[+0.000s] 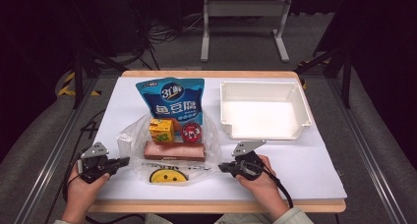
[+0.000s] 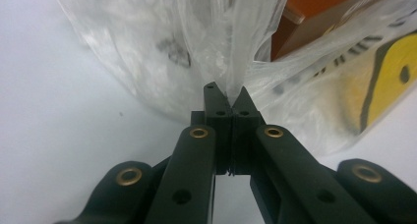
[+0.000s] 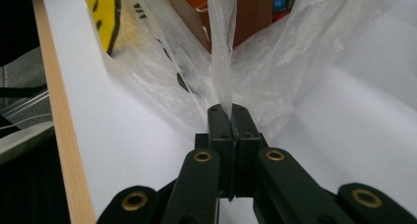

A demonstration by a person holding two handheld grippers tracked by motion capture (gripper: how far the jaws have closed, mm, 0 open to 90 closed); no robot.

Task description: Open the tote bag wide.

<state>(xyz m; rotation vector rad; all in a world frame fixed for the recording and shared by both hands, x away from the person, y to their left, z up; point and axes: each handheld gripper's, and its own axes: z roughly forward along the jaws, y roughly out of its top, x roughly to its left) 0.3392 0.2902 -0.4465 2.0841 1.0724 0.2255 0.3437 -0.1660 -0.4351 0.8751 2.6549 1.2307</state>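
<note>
High view: one clear plastic bag lies on the white table, just left of the single white tray, which stands apart from it. The bag holds one brown box, one yellow carton and one red round tin; a blue snack pouch stands at the bag's far edge, its lower part hidden behind the carton. Whether the pouch sits inside the bag is hard to tell. A yellow smiley print marks the bag's near side. The left gripper meets the bag's left edge and the right gripper its right edge, one in each hand; how the jaws stand is too small to read here.

Left gripper view: the left gripper has its jaws pressed together on a fold of the bag's film. The box corner and smiley print are cut off at the frame edge, blurred through plastic.

Right gripper view: the right gripper pinches a thin upright strip of the film, jaws clamped. The box is cut off at the top, and printing on the bag is unreadable.
</note>
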